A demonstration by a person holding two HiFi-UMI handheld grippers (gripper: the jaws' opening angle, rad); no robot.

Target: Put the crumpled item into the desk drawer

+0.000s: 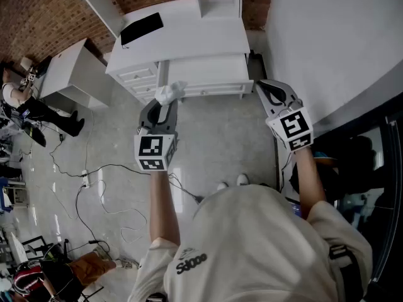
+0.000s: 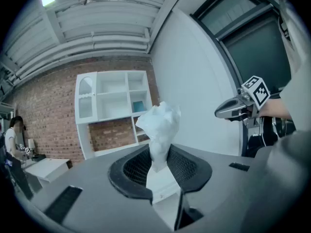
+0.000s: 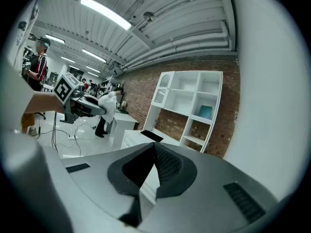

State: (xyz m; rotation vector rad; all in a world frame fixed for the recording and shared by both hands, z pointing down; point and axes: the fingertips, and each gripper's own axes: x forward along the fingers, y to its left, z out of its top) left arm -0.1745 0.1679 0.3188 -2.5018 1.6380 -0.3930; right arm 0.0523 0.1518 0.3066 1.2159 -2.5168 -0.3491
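Grey shiny floor [image 1: 217, 140] runs up to a white desk [image 1: 189, 33] by a rough red brick wall [image 1: 38, 11]. The left gripper [image 1: 165, 104] pinches the crumpled item [image 1: 170, 93], a white, wrinkly, soft-looking lump. It is up in the air, just in front of the desk's front edge. The right gripper [image 1: 264, 88] has its jaws pressed together on nothing. So the pick-up is done. The small drawers [image 1: 137, 79] at the desk's left end look shut, so I think opening one and dropping the lump in is left.

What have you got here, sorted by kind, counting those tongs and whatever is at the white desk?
Tongs: 2, left tongs and right tongs
Crumpled white paper: 1
White desk: 1
Flat black pad on the desk: 1
Total: 5
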